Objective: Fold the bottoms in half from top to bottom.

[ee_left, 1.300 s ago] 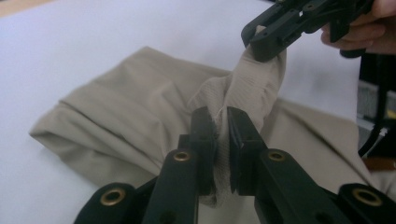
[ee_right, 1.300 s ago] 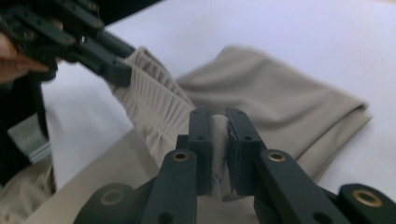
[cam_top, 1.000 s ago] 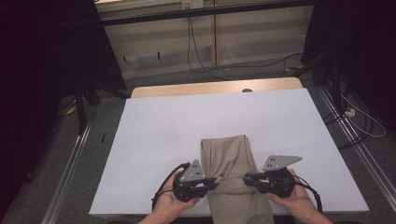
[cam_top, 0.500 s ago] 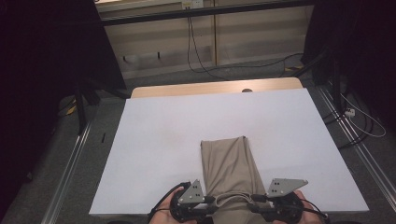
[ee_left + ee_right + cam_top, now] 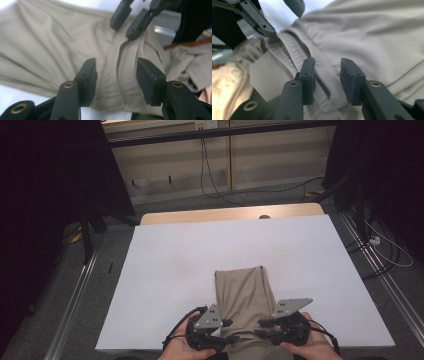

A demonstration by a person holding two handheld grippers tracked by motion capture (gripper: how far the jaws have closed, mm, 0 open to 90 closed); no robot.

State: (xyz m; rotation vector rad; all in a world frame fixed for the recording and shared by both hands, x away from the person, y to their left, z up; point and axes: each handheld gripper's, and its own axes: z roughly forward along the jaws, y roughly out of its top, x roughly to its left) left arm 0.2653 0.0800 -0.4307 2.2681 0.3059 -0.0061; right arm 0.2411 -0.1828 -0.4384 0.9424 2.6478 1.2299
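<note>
A folded beige garment [image 5: 244, 292] lies on the white table [image 5: 200, 245], its near end hanging over the front edge. My left gripper [image 5: 228, 330] sits at the garment's near left side. Its jaws have just been opening and stand open [image 5: 116, 72] over a seam fold, with cloth between them and the pads clear of it. My right gripper [image 5: 262, 329] faces it from the right. Its jaws [image 5: 327, 72] have just been closing a little, and they stand apart over the ribbed waistband [image 5: 294, 53] without pressing it.
A wooden strip [image 5: 225, 213] runs along the table's far edge. Cables [image 5: 215, 180] trail on the floor behind, metal rails [image 5: 75, 295] flank both sides, and a dark stand [image 5: 90, 215] rises at the far left. White tabletop spreads to either side of the garment.
Both hands drew back toward the near edge, then came slightly forward. Both grippers' jaws stand wider than a second ago. The garment's far end has stayed put.
</note>
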